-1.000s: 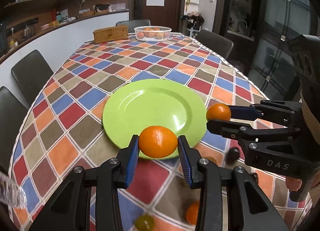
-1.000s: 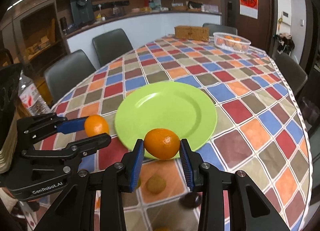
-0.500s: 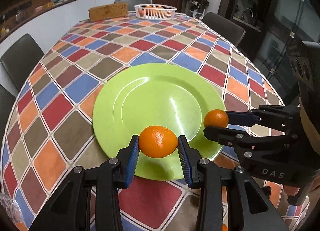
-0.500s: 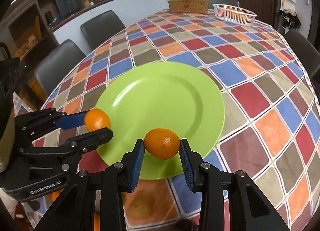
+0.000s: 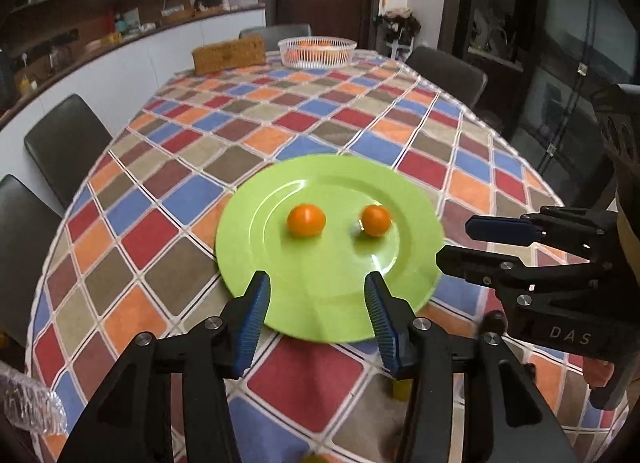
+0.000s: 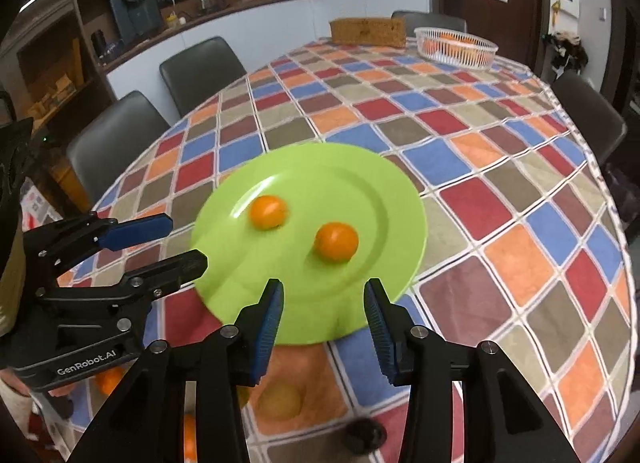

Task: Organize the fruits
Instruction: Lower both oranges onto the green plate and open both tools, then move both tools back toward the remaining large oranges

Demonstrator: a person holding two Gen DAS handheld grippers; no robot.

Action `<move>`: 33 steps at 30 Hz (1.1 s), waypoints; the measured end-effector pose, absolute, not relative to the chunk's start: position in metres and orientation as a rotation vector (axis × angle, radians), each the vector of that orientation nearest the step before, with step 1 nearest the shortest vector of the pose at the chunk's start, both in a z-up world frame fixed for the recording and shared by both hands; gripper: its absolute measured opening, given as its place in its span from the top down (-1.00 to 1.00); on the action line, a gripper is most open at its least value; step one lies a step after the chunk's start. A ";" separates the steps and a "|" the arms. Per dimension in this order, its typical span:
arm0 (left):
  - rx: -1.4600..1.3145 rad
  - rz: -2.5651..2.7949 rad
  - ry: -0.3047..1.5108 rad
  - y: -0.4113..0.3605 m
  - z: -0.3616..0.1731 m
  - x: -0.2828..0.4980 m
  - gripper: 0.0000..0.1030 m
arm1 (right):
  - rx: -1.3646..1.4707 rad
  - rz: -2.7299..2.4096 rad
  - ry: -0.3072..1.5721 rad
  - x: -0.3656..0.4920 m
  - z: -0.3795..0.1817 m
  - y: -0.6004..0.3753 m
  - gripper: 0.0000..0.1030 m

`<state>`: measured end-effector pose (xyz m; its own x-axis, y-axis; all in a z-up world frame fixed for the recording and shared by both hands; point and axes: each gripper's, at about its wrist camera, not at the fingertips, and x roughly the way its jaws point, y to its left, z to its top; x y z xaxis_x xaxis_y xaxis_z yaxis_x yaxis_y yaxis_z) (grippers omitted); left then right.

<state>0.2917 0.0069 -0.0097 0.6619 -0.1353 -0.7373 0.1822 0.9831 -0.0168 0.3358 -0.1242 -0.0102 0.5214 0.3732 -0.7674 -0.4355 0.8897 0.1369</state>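
Two small oranges lie on the green plate [image 5: 320, 303]: a left orange [image 5: 306, 220] and a right orange [image 5: 375, 219]. In the right wrist view they show as the left orange [image 6: 267, 211] and the right orange [image 6: 336, 242] on the plate [image 6: 380, 199]. My left gripper [image 5: 316, 305] is open and empty at the plate's near rim. My right gripper [image 6: 323, 311] is open and empty at the near rim too. Each gripper shows in the other's view, the right gripper [image 5: 460, 243] and the left gripper [image 6: 180, 241].
A white basket [image 5: 317, 51] with oranges and a brown box [image 5: 229, 55] stand at the table's far end. Loose fruits lie near the front edge: a yellowish one [image 6: 280, 403], a dark one [image 6: 366, 435], an orange [image 6: 108, 379]. Chairs ring the table.
Both grippers opened and let go of their oranges, which now lie on the plate. Both grippers pulled back toward the plate's near rim.
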 end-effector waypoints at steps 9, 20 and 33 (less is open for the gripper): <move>0.055 -0.194 0.704 -0.001 0.028 0.235 -0.13 | -0.058 0.485 0.798 0.283 0.026 -0.136 0.17; 0.024 -0.188 0.627 -0.003 0.047 0.173 -0.34 | 0.000 0.466 0.735 0.222 0.044 -0.152 0.17; 0.016 -0.097 0.596 0.023 0.037 0.115 -0.37 | -0.041 0.455 0.619 0.164 0.043 -0.134 0.10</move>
